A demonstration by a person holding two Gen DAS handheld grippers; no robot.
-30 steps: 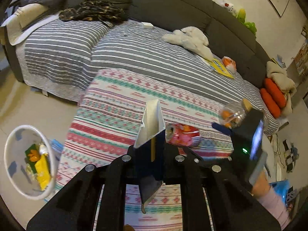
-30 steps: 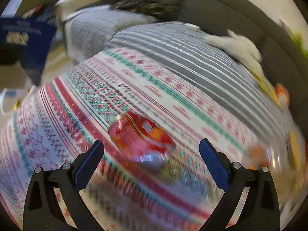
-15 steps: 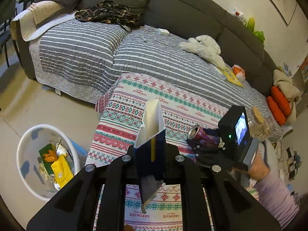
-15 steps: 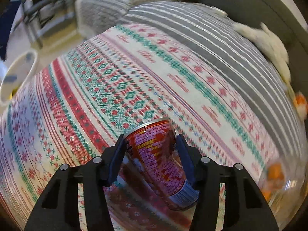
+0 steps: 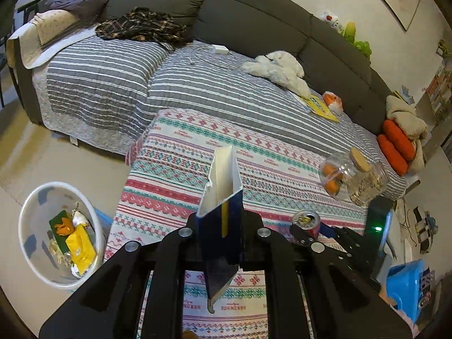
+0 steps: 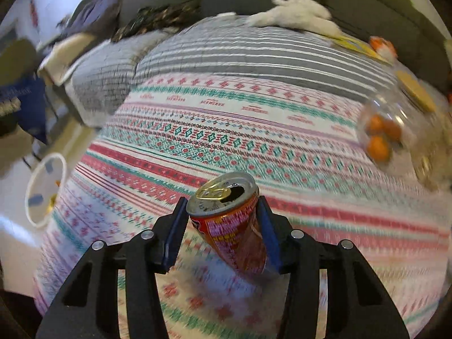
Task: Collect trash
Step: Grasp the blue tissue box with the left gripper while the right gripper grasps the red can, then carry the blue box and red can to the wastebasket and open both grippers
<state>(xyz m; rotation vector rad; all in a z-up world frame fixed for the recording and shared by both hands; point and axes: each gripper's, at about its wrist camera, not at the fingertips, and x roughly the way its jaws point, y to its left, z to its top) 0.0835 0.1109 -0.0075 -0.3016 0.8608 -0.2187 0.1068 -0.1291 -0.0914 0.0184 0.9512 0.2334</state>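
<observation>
The left tongs [image 5: 220, 243] clamp a blue carton [image 5: 221, 220] (open-topped). The right tongs [image 6: 223, 234], having just closed, grip a red can [image 6: 234, 234].

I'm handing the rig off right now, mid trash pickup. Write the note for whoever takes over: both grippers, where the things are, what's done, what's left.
Left gripper: shut on the flattened blue carton.
Right gripper: jaws have just closed on the opened red can, which is lifted off the patterned blanket.
White bin: on the floor left of the blanket, some trash already in it.
Done: both items gripped.
Left: drop carton and can into the bin. The clear jars on the blanket look like keepers, not trash.
</observation>
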